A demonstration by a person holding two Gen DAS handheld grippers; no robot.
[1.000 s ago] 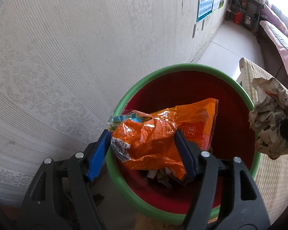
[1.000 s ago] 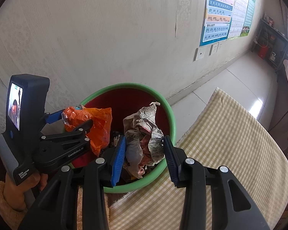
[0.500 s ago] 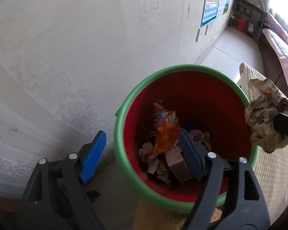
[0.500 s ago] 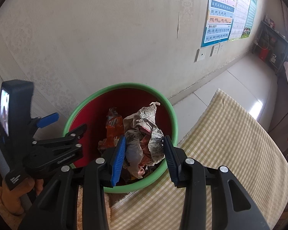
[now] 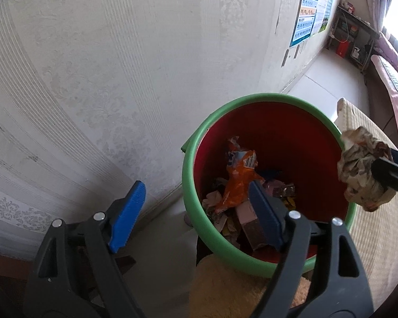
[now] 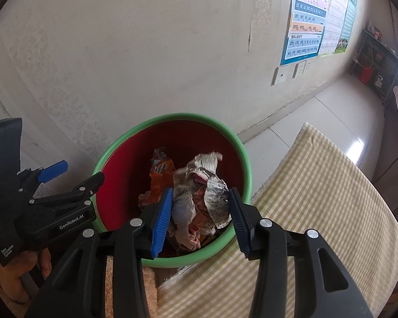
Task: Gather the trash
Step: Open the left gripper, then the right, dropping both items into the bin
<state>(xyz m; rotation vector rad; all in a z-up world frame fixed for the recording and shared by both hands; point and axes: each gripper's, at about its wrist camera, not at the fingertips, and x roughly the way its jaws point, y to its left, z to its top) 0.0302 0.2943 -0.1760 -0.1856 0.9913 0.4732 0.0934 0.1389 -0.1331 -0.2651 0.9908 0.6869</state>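
Left wrist view: patterned wall (image 5: 106, 66) fills the left side, posters (image 5: 313, 5) further down it, shelving (image 5: 350, 39) at the far end. Green-rimmed red bin (image 5: 199, 143) sits against the wall, beside a yellow checked cloth (image 5: 376, 238). Our left gripper (image 5: 196, 217) straddles the bin's near-left rim — one blue pad outside over the floor, the other over the bin's inside. Jaws wide apart and opening, nothing between them. The orange wrapper (image 5: 238, 180) lies in the bin on top of other scraps, just beyond the inner pad. At the right edge, the crumpled paper wad (image 5: 363, 175) hangs over the bin's rim in a dark finger.

Right wrist view: same bin (image 6: 241, 153), checked cloth (image 6: 318, 198) to its right, wall outlets (image 6: 281, 75) under the posters (image 6: 307, 23). Left gripper (image 6: 74, 175) at the bin's left rim, a hand (image 6: 21, 273) on its handle. Our right gripper (image 6: 199, 209) is over the bin's near side with the paper wad (image 6: 199, 198) between the pads — jaws opening; left pad touches the paper, and we can't tell about the right one.
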